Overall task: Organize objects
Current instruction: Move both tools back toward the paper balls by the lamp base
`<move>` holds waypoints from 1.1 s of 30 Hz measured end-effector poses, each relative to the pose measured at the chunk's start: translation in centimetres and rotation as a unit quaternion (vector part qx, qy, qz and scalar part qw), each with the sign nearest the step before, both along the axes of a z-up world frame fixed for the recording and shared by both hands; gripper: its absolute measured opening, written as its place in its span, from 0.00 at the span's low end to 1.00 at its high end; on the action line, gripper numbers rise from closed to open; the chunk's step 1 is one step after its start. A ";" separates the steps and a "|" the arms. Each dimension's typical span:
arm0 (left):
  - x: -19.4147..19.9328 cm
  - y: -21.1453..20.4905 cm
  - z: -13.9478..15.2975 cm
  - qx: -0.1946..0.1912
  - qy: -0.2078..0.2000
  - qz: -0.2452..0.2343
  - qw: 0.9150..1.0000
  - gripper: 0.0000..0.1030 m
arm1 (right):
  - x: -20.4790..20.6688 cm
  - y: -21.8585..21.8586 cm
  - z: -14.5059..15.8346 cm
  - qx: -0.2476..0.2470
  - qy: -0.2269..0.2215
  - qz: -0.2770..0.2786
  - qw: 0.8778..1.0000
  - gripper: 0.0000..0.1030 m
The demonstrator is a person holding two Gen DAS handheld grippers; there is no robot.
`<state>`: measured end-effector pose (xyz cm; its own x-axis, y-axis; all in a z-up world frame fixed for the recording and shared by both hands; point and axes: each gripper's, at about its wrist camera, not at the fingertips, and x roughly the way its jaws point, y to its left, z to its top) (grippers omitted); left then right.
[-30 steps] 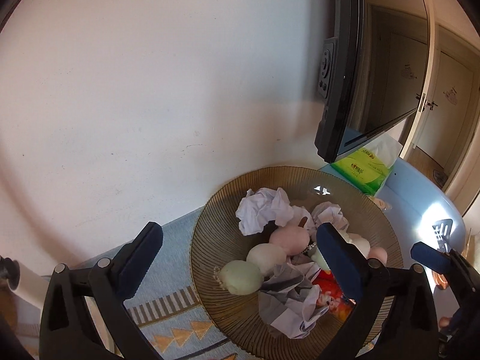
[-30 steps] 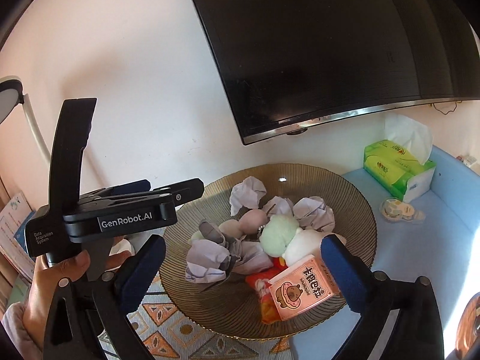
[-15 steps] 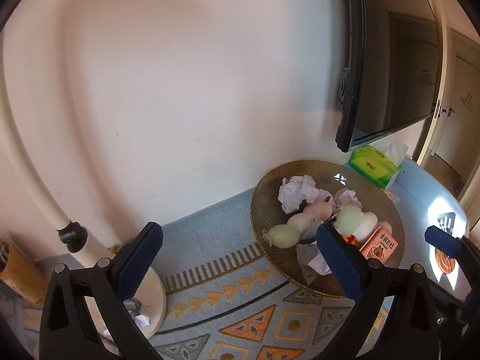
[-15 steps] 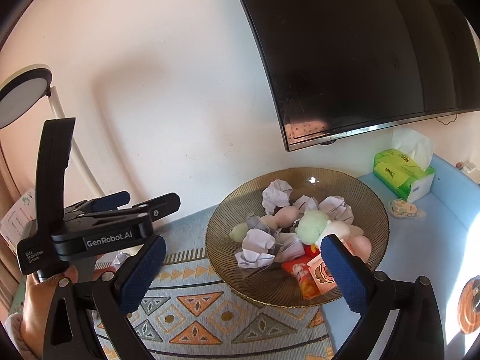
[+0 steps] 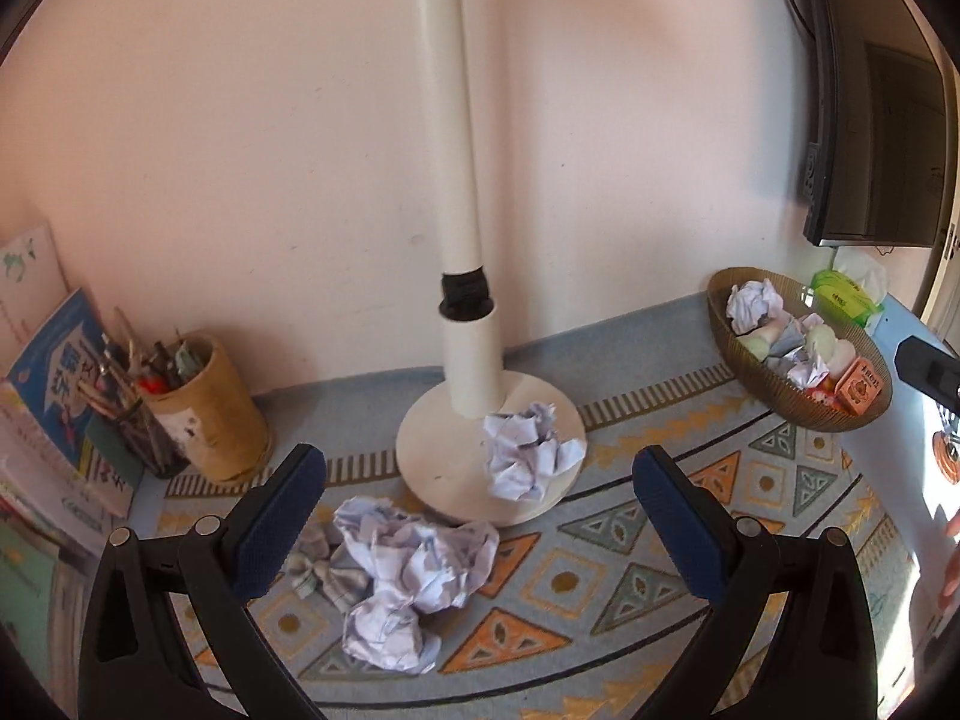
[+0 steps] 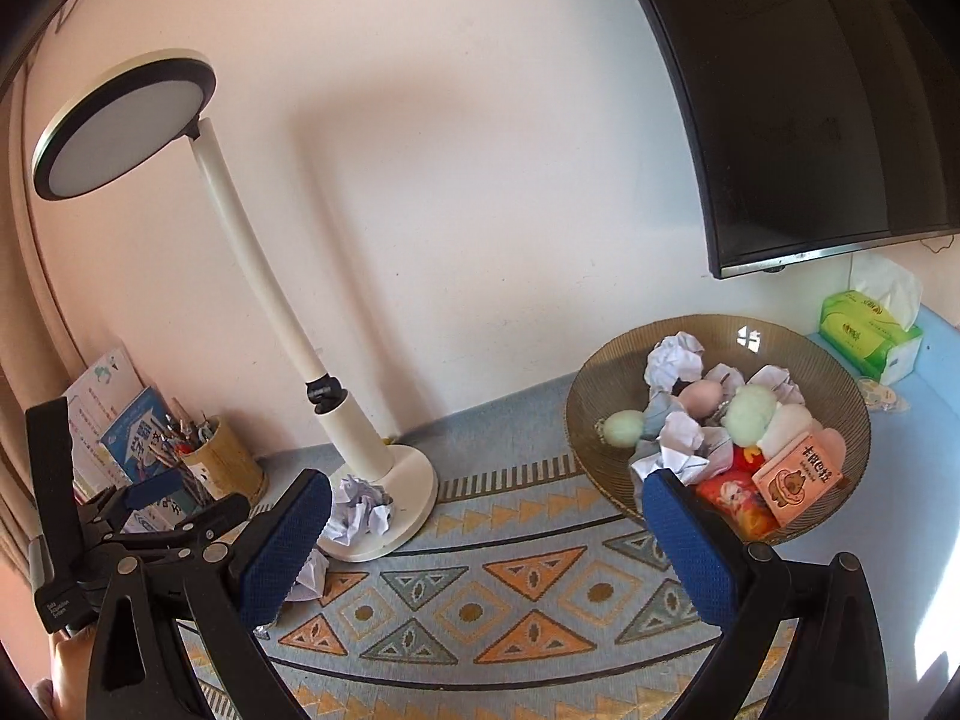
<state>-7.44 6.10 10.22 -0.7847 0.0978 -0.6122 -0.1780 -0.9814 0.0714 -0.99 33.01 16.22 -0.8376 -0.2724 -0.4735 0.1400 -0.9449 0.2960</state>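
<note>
Crumpled paper balls lie loose: one (image 5: 531, 450) on the lamp's round base, two more (image 5: 414, 552) (image 5: 384, 630) on the patterned mat beside a checked cloth (image 5: 318, 564). My left gripper (image 5: 480, 516) hovers open just above and in front of them, holding nothing. The brown ribbed bowl (image 5: 726, 324) stands far right with paper balls, egg-shaped toys and an orange snack box. In the right wrist view the bowl (image 6: 606, 384) is right of my open, empty right gripper (image 6: 489, 540). There the left gripper (image 6: 192, 501) is low on the left near the base's paper ball (image 6: 360, 507).
A white desk lamp (image 6: 252, 252) rises from its base (image 5: 444, 468) by the wall. A bamboo pen holder (image 5: 204, 408) and books (image 5: 48, 372) stand at the left. A green tissue box (image 6: 870, 330) and a dark monitor (image 6: 810, 90) are at the right.
Both grippers have drawn back and swung left, away from the bowl. The lamp, the pen holder and the loose paper balls have come into view. Both stay open.
</note>
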 end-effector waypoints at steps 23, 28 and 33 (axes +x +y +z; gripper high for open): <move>1.3 -6.7 -12.9 0.091 -0.125 0.098 0.983 0.99 | -8.6 -13.2 -10.9 0.053 -0.087 0.113 0.988 1.00; 1.2 -6.4 -12.9 0.084 -0.128 0.106 0.982 0.99 | -12.3 -15.6 -11.6 0.040 -0.089 0.121 0.988 1.00; 1.0 -5.0 -13.1 0.031 -0.140 0.122 0.982 1.00 | -14.0 -17.0 -12.5 0.059 -0.071 0.121 0.988 1.00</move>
